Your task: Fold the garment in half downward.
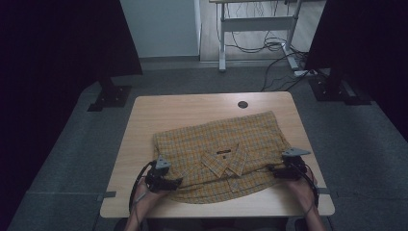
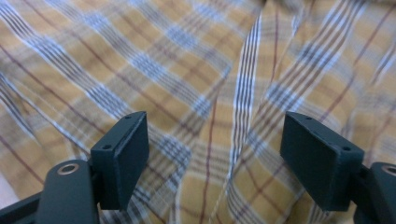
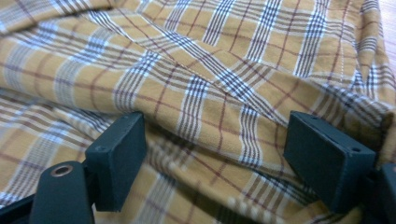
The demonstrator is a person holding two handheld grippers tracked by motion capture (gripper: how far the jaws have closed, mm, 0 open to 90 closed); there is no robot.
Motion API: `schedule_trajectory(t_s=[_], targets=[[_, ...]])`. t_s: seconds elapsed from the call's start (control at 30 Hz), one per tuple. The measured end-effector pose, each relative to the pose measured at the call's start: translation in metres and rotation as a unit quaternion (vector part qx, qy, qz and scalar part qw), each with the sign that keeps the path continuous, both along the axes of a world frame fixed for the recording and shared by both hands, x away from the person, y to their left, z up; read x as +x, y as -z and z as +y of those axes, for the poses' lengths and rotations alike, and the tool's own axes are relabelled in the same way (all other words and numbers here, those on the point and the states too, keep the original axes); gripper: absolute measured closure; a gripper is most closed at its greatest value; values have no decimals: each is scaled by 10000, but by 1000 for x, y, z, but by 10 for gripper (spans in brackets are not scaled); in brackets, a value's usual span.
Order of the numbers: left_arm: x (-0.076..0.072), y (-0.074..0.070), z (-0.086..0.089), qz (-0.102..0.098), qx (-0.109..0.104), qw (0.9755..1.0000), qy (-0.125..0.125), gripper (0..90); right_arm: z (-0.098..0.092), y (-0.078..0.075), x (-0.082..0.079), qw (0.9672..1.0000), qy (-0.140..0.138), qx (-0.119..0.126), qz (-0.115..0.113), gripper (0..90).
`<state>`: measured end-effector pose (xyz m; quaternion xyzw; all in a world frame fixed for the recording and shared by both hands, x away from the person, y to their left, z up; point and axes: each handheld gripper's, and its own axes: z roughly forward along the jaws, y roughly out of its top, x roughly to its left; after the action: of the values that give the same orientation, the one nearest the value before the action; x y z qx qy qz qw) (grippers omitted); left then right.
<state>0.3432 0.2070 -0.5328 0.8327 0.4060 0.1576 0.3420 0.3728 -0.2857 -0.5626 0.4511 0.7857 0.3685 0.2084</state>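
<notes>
Both claws, left claw (image 1: 177, 181) and right claw (image 1: 270, 169), gape at the plaid shirt (image 1: 223, 155) on the desk (image 1: 159, 108); we risk pinching several layers, bunching its fold.

High cam overhead; tong cams close on shirt (image 1: 221, 154)

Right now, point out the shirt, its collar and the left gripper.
shirt (image 1: 250, 132), high view, back panel.
collar (image 1: 226, 161), high view, near its label.
left gripper (image 1: 174, 182), high view, between its jaw tips.
</notes>
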Motion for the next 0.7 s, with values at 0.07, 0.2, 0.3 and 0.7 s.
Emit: schedule_trajectory(t_s=[0.07,0.2,0.3,0.7], targets=[[6,-7,6,-78,-97,9999,-65,219,0,-5,-6,9999,44,88,-31,190],[24,-13,18,-201,-35,9995,-234,209,8,-17,-24,9997,29,115,-212,178],[38,-5,22,-92,118,9995,-292,209,20,-22,-36,9995,-120,92,-276,174],[35,13,14,-103,300,9989,-357,218,49,1,-26,9994,-179,-184,226,148]])
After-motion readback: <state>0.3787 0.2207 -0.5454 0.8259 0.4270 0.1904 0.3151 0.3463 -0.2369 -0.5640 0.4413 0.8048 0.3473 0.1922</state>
